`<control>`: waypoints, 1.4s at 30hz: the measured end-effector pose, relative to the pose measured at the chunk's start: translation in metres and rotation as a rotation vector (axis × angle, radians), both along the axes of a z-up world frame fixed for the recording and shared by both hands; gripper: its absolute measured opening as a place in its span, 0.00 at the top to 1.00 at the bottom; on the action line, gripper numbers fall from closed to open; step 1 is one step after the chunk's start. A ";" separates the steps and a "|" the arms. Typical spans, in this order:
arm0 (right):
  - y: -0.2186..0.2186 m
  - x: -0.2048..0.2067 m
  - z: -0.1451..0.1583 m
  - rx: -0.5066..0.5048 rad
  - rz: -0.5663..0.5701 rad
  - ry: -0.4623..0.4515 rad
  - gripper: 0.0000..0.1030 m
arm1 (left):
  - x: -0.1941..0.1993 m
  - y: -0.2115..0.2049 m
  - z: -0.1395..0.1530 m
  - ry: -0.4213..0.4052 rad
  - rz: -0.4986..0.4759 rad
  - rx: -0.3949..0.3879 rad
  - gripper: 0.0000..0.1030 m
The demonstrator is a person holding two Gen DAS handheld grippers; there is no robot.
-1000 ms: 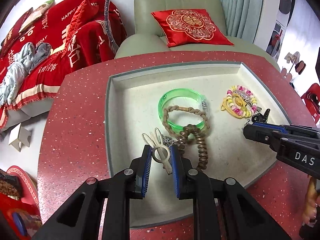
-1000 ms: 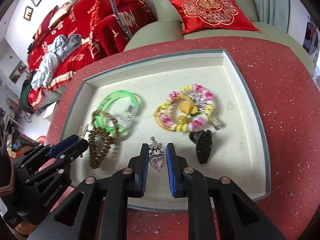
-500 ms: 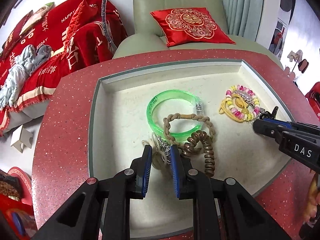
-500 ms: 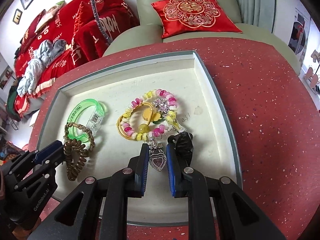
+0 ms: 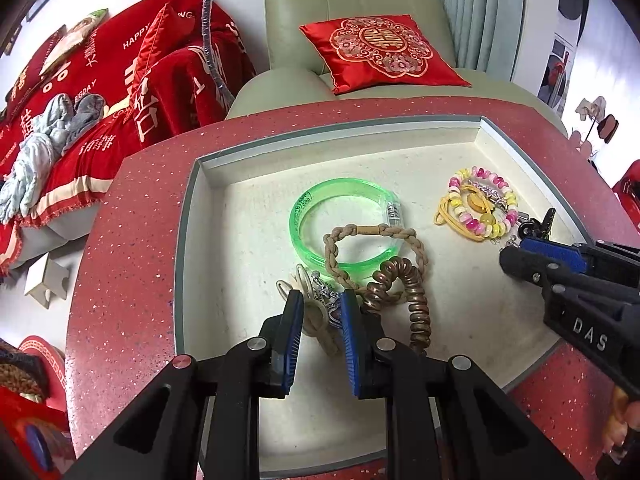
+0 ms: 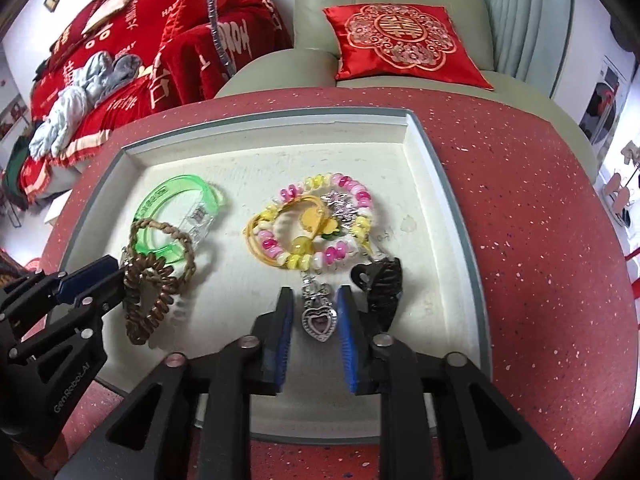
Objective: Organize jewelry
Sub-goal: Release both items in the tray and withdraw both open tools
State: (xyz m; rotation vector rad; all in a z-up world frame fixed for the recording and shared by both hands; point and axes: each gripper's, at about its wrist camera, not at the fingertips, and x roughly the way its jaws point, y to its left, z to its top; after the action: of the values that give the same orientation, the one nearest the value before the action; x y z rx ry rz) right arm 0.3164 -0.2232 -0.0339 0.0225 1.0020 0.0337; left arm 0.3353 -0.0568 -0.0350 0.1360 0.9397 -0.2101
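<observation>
Silver heart pendant (image 6: 319, 320) is lying free on the tray (image 6: 452, 208) as the right gripper (image 6: 313, 322) is opening, having carried it rightward beside the beaded bracelets (image 6: 316, 220). Farther left, the left gripper (image 5: 319, 312) is still clenching pale hair ties (image 5: 310, 304).

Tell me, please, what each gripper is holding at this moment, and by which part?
The left gripper pinches a cream hair tie at its looped middle. The right gripper's jaws are opening; the heart pendant lies between them, unheld.
</observation>
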 end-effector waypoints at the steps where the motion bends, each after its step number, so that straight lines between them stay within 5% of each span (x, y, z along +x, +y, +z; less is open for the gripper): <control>1: 0.000 0.000 0.000 0.008 0.003 0.003 0.62 | 0.000 0.000 0.000 0.001 0.001 -0.001 0.63; 12: -0.008 -0.016 0.020 0.113 -0.016 -0.038 0.46 | -0.015 0.007 0.018 -0.099 0.037 -0.008 0.63; 32: -0.019 -0.041 0.040 0.122 -0.035 -0.075 0.44 | -0.019 0.007 0.026 -0.127 0.074 0.064 0.63; 33: -0.020 -0.042 0.041 0.122 -0.037 -0.076 0.44 | -0.020 0.007 0.027 -0.134 0.075 0.074 0.58; 35: -0.021 -0.044 0.043 0.123 -0.037 -0.079 0.44 | -0.022 0.008 0.030 -0.154 0.093 0.093 0.00; 42: -0.022 -0.049 0.047 0.120 -0.039 -0.082 0.44 | -0.028 0.012 0.043 -0.212 0.114 0.117 0.00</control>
State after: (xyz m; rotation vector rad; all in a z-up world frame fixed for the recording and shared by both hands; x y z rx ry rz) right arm 0.2673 -0.2452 0.0134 0.1498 0.9160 0.0587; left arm 0.3075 -0.0446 0.0081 0.2080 0.7456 -0.0342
